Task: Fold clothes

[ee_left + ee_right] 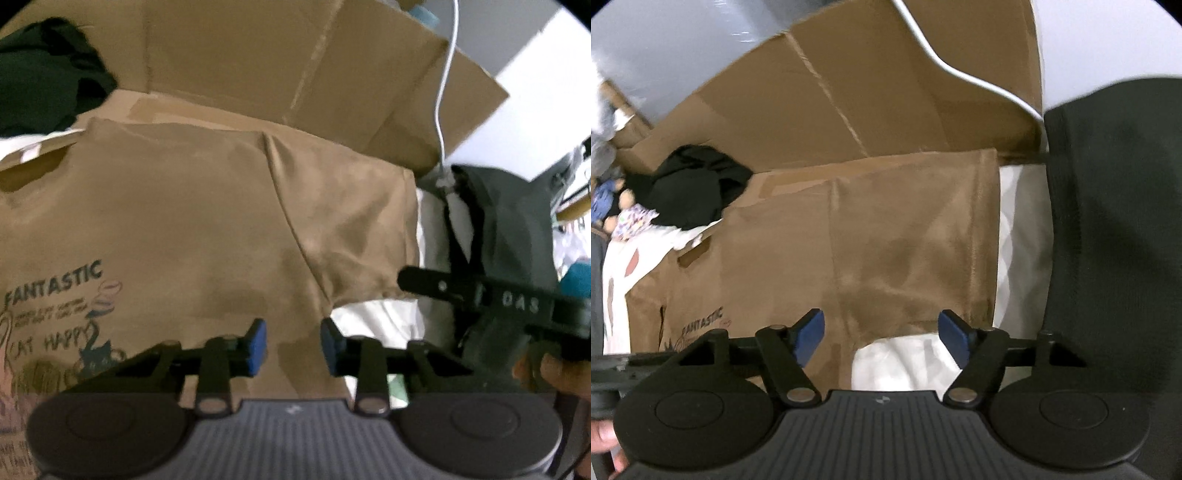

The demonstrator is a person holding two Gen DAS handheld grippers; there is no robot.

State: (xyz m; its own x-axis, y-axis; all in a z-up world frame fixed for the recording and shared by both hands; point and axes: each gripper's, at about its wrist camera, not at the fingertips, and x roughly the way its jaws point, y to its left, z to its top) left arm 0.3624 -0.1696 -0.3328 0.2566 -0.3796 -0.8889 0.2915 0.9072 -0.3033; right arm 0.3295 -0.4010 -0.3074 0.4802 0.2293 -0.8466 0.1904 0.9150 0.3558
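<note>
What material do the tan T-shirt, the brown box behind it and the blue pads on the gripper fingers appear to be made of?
Tan T-shirt: probably matte cotton knit; it lies in soft creases, has a sewn sleeve seam and a dark print.
Brown box: corrugated cardboard, dull finish; stiff flat flaps with fold lines and tape strips.
Blue pads: likely rubber or foam, matte; the blur leaves this open.

Both wrist cameras look steeply down, close over the tan T-shirt (192,221) on white bedding (1023,236). They share its sleeve, the cardboard box (871,96) behind.

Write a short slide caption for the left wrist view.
Left gripper, jaws apart, above a tan printed T-shirt spread flat near its sleeve seam.
</note>
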